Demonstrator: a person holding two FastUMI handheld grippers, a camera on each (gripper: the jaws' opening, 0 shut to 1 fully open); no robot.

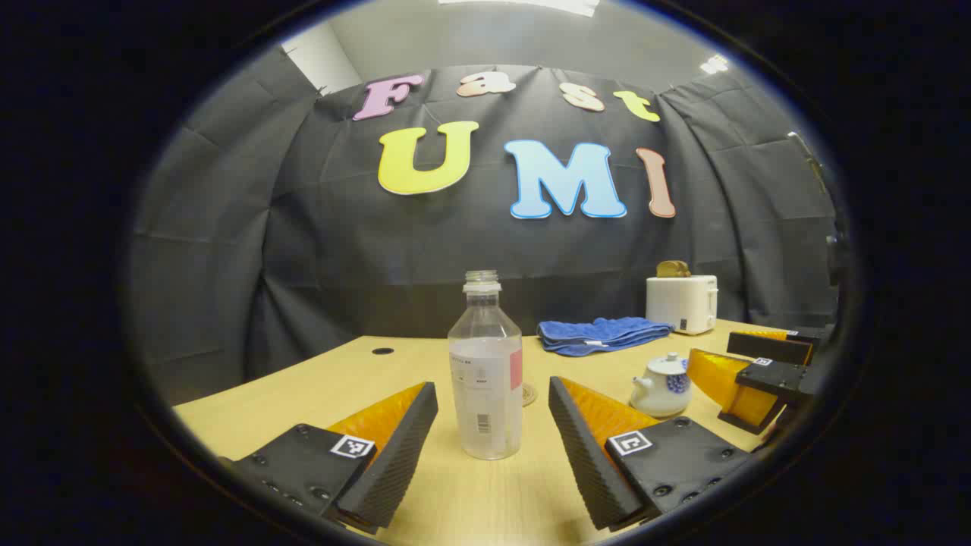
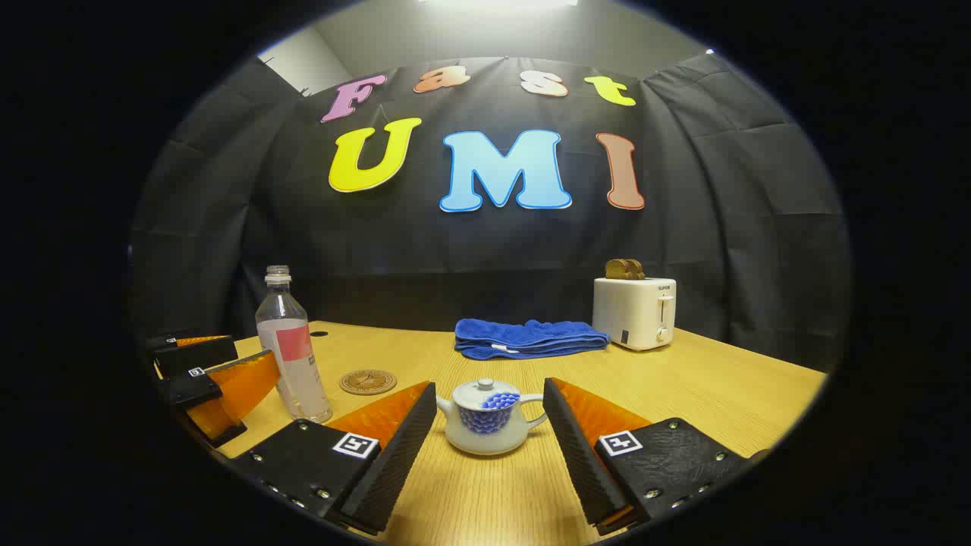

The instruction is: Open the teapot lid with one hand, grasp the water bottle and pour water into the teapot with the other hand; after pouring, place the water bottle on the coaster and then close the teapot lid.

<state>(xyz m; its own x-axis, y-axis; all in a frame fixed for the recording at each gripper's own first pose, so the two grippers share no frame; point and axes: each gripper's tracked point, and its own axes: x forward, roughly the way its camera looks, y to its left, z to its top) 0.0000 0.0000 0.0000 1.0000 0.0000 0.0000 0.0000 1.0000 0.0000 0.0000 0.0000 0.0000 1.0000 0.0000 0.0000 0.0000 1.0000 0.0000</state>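
Observation:
A clear, uncapped water bottle stands upright on the wooden table, partly filled. My left gripper is open, with the bottle between and just beyond its fingertips, untouched. A small white teapot with a blue pattern sits lid-on in front of my right gripper, which is open and straddles it without contact. In the left gripper view the teapot is to the right, beside the right gripper. The round brown coaster lies behind the bottle. The left gripper flanks that bottle.
A folded blue towel lies at the back of the table. A white toaster with toast in it stands at the back right. A cable hole is at the table's far left.

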